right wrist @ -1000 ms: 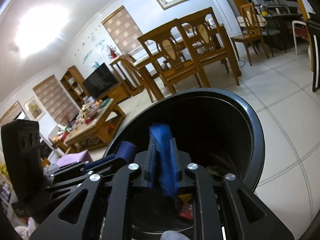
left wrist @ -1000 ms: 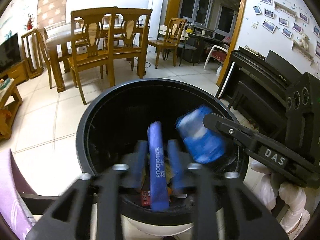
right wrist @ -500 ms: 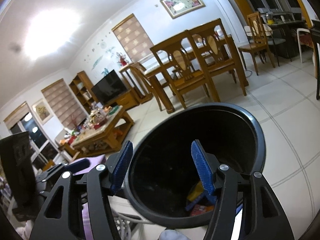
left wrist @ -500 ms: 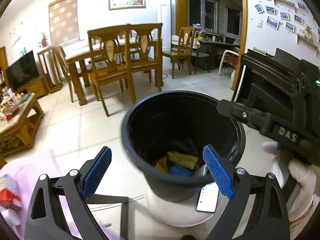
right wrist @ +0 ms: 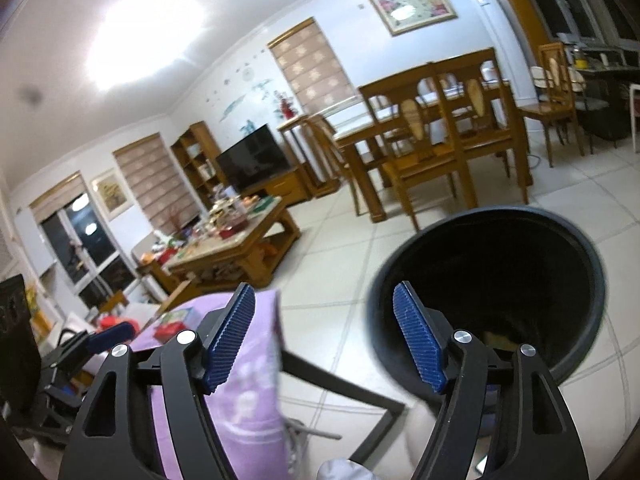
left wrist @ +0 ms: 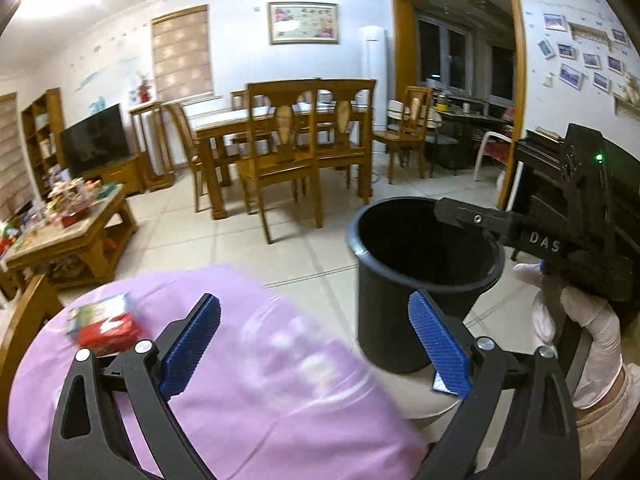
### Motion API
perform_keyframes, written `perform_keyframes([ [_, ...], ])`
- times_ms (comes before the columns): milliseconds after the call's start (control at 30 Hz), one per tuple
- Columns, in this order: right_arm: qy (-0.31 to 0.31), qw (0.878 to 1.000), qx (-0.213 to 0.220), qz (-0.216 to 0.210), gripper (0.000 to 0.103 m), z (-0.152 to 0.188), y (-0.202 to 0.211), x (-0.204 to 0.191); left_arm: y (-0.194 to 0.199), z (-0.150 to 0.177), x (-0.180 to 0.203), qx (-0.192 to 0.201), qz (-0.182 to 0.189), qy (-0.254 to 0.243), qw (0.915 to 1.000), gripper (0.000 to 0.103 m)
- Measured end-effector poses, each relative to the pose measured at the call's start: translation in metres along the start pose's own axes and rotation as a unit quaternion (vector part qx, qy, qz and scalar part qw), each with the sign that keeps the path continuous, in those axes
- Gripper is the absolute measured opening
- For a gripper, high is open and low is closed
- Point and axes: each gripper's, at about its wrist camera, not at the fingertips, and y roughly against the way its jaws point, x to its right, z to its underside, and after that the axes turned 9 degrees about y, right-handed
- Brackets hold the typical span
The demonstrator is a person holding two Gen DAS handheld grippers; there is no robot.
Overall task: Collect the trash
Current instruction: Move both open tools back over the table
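From the left wrist camera we see our left tongs (left wrist: pixel 316 344) spread wide with nothing between the blue pads (left wrist: pixel 192 346); the jaws have just been opening. Under them lies a purple cloth (left wrist: pixel 248 392) on a round table. A blurred red packet (left wrist: pixel 108 330) with a green and white packet just behind it rests on the cloth, left of the left pad. The black bin (left wrist: pixel 404 312) stands right of the tongs, behind the right pad, its rim above the pad tips. Over the bin's far right rim we see the right tongs (left wrist: pixel 460 216), held by a hand in a white glove (left wrist: pixel 580 332).

From the right wrist camera, our right tongs (right wrist: pixel 324 336) stand apart with nothing between the pads (right wrist: pixel 418 344), having just been opening. The bin (right wrist: pixel 592 320) sits right of them, its mouth behind the right pad, something yellow inside. The cloth (right wrist: pixel 256 380) lies behind the left pad. Small packets (right wrist: pixel 172 324) lie farther left, near the left tongs' blue tip (right wrist: pixel 112 332).
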Motion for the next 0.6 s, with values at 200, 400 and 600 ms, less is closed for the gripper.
perform_keyframes([
  [200,0.032,0.998,-0.028,-0.040,0.075,0.008,-0.027,-0.075,0.021,0.024,-0.074,-0.011,-0.051,0.043,0.9977,0.096],
  [400,0.067,0.993,-0.056,-0.075,0.075,0.017,-0.057,-0.153,0.039,0.057,-0.152,-0.045,-0.109,0.081,0.9898,0.096],
  [600,0.100,0.984,-0.094,-0.110,0.075,0.030,-0.090,-0.225,0.037,0.082,-0.199,-0.106,-0.130,0.112,0.9796,0.095],
])
